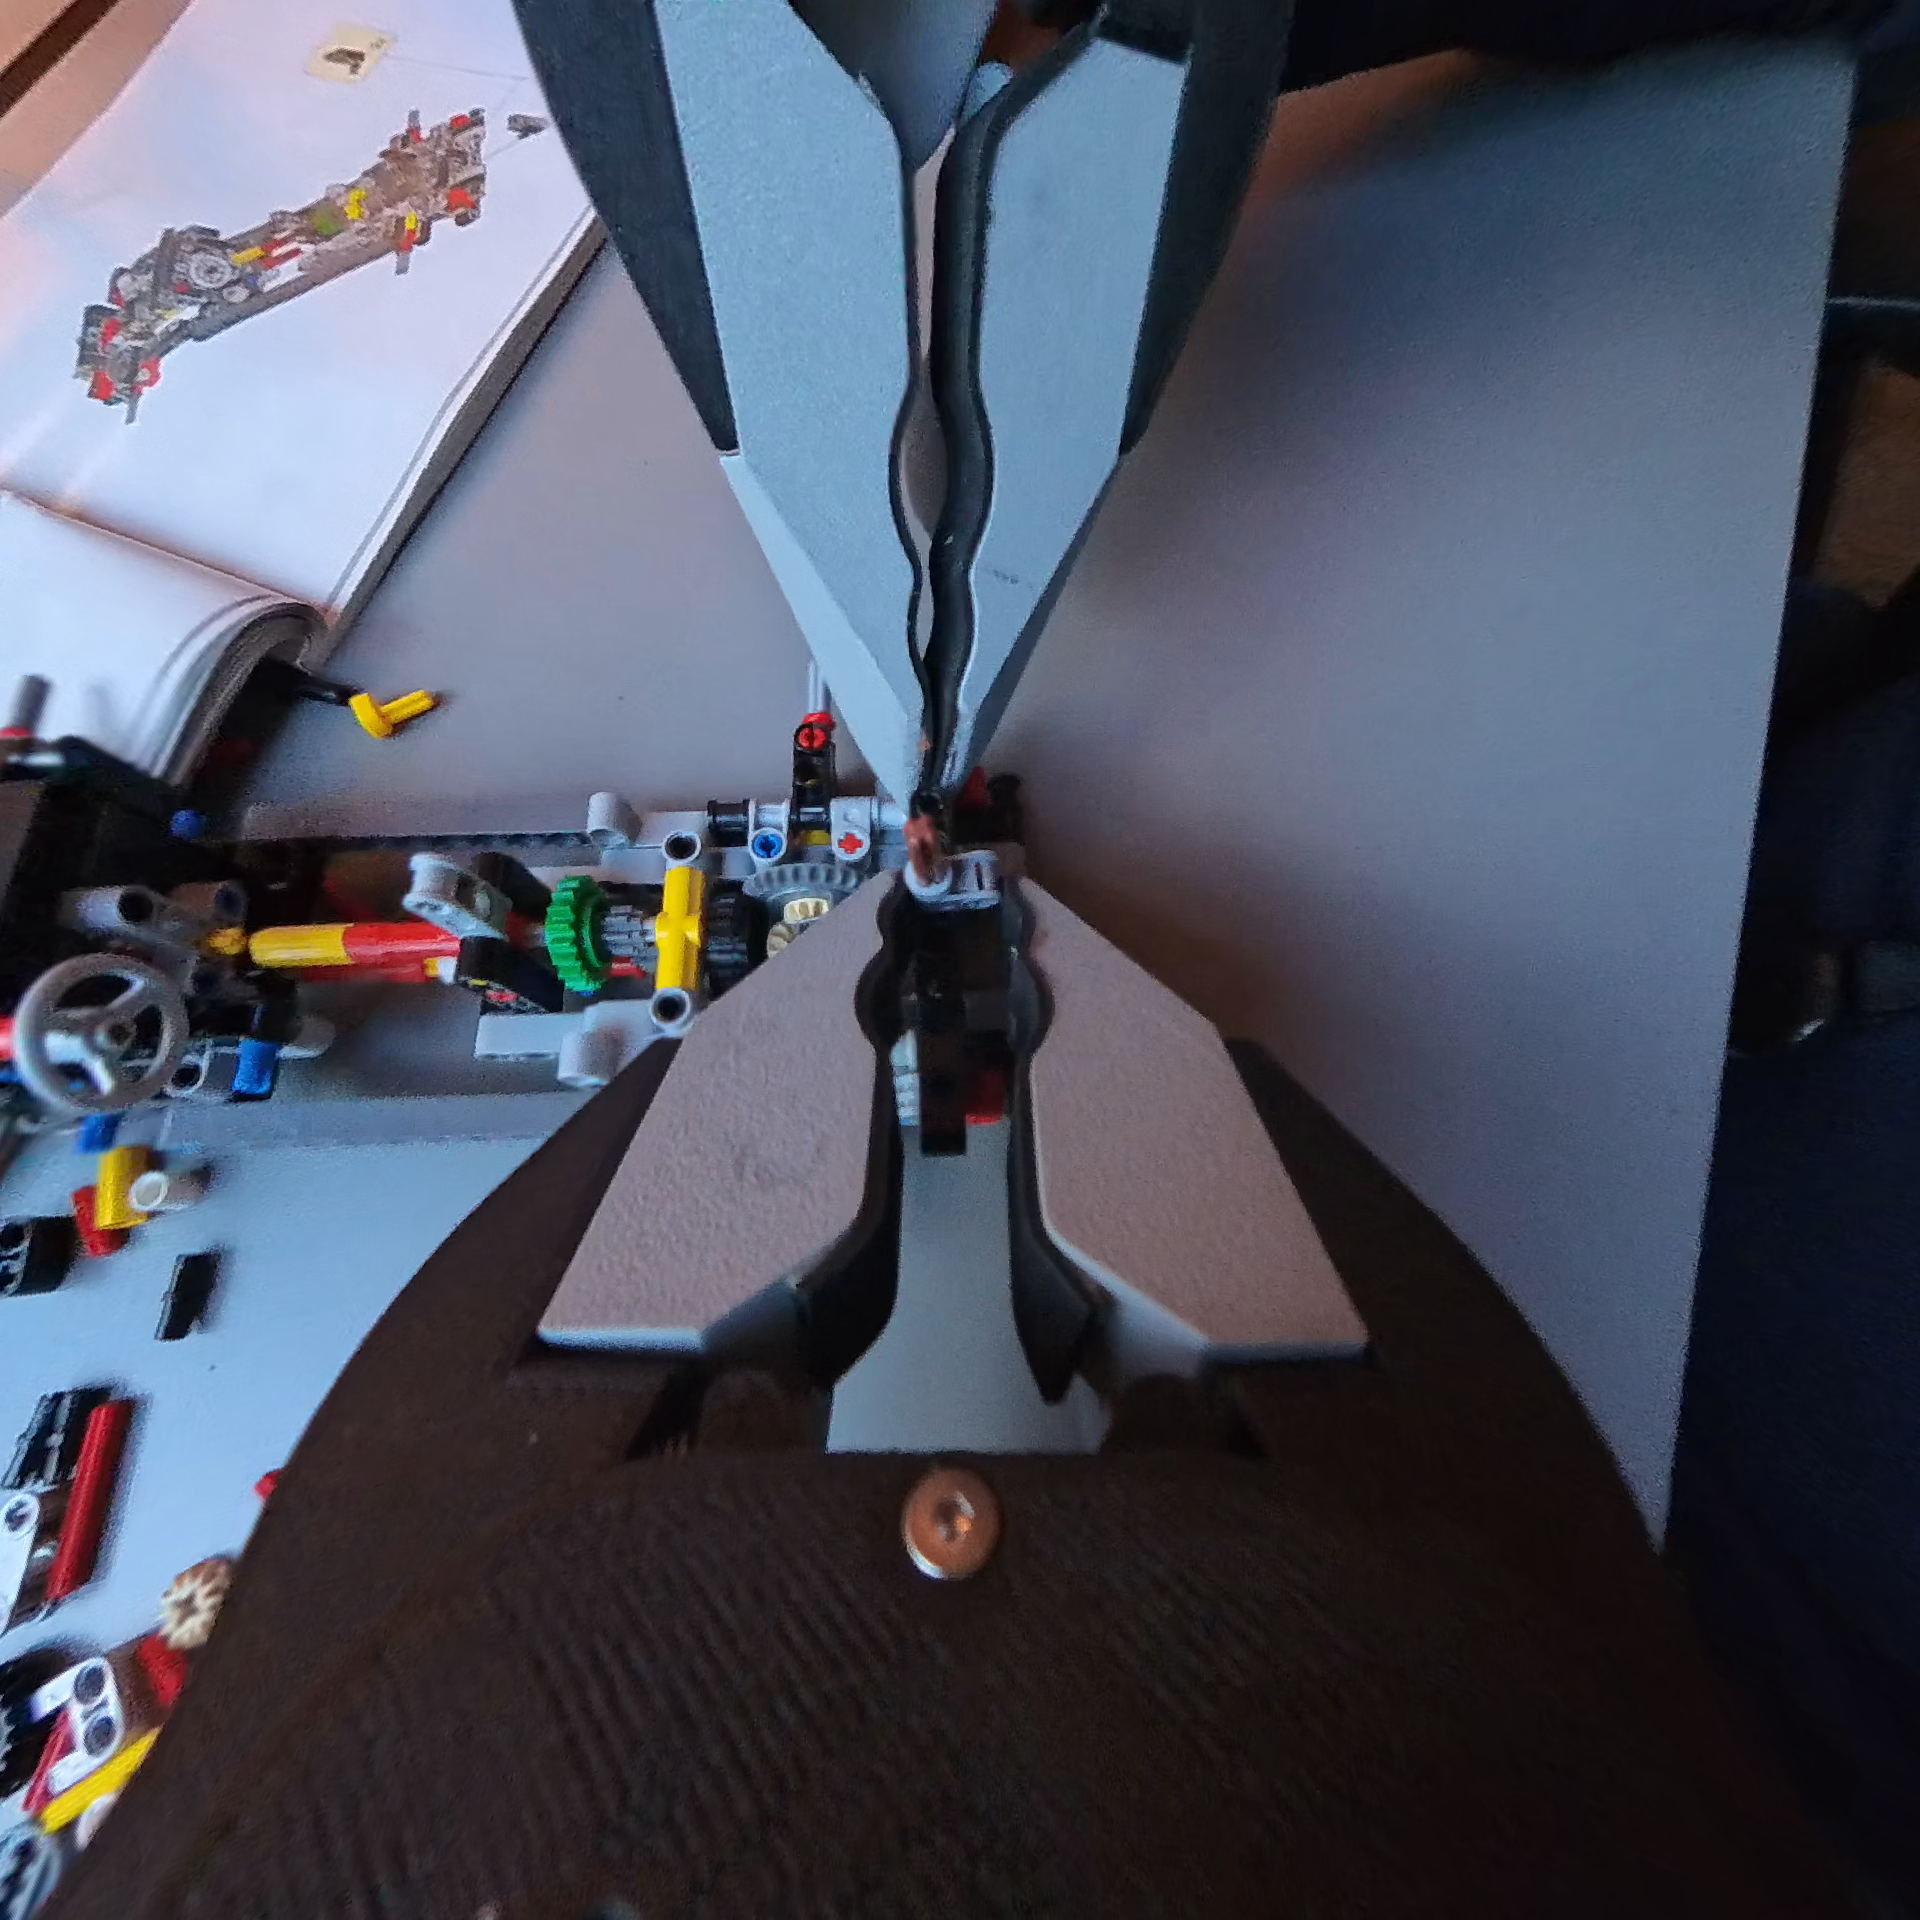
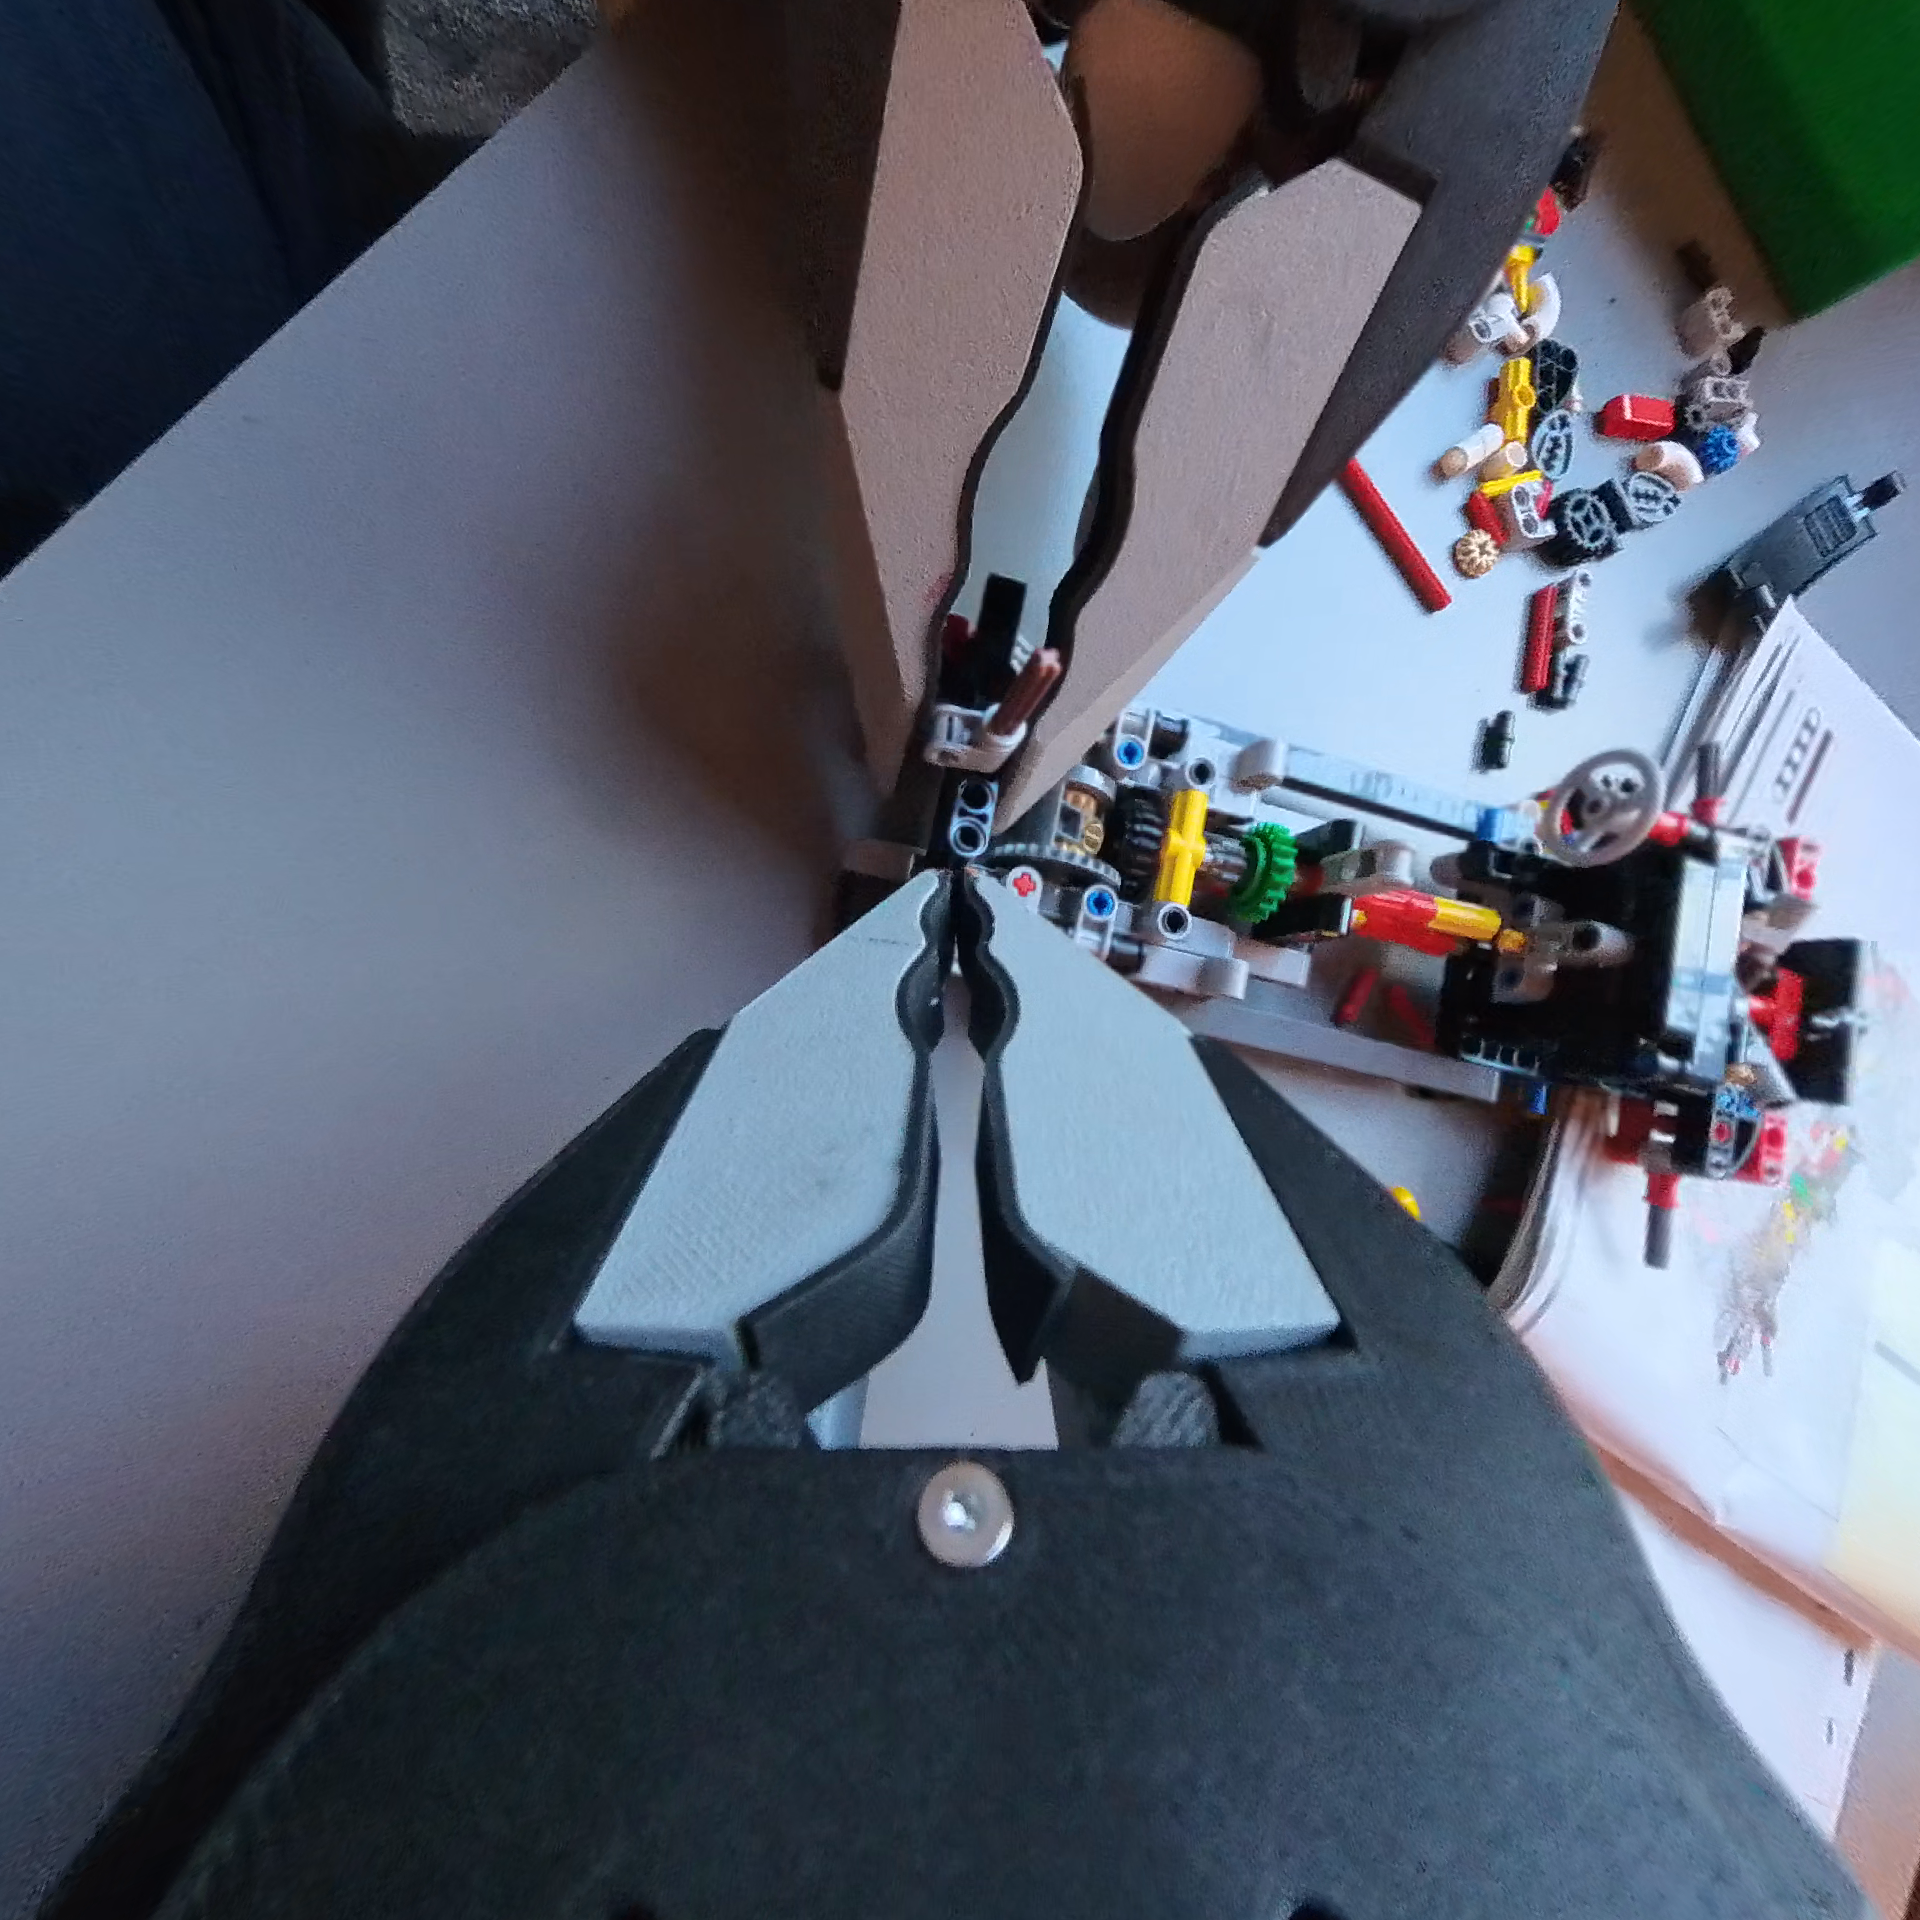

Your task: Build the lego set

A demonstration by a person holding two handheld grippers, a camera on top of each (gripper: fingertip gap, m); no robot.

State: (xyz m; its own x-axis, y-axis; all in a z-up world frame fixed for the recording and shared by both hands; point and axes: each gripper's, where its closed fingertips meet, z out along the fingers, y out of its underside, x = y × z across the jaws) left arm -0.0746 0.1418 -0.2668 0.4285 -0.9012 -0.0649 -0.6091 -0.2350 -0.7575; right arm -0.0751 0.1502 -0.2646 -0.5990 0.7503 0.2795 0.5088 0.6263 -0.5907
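The long Lego chassis model (image 1: 665, 914) lies on the white table; it also shows in the right wrist view (image 2: 1351, 904). My left gripper (image 1: 956, 888), with tan fingers, is closed around a black and red sub-assembly (image 1: 951, 1018) at the chassis end. A grey connector (image 1: 961, 878) with a brown axle (image 1: 923, 844) stuck in it sits at the left fingertips. The right wrist view shows the same axle (image 2: 1029, 686) and connector (image 2: 966, 732) between the tan fingers. My right gripper (image 2: 956, 883), with grey fingers, is shut, with its tips right by the axle's end. It also shows in the left wrist view (image 1: 928, 795).
An open instruction book (image 1: 260, 312) lies beyond the chassis and shows at the right of the right wrist view (image 2: 1714, 1403). Loose parts (image 2: 1558, 447) are scattered near a green box (image 2: 1797, 125). More parts (image 1: 73, 1475) and a yellow piece (image 1: 390, 710) lie around. The table edge (image 1: 1766, 727) runs close by. My two grippers' fingertips are within a few centimetres of each other. It is some 25 cm from my right tips to the open instruction book (image 1: 260, 312).
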